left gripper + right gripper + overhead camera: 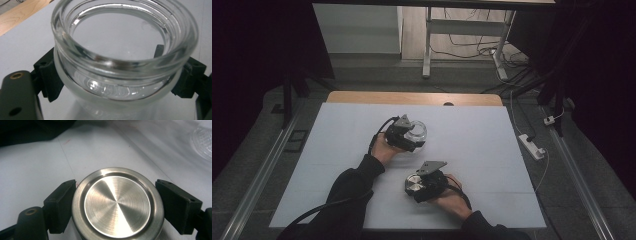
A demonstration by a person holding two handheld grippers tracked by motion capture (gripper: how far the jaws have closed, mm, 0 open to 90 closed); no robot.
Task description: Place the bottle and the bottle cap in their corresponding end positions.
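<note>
Nearest you, toward the right of the white table, your right gripper was clamped on the steel lid — one jaw pressed to each side of its rim, its brushed face up. That lid looked stiff and light, but its polished rim would probably slip, so you needed to grip squarely across the widest part. Farther off and to the left, your left gripper was clamped on the glass jar — its jaws sat just under the thick threaded mouth. The jar was probably heavy for its size, smooth and breakable; holding it below that lip looked safest, since the shoulder would stop it sliding.
</note>
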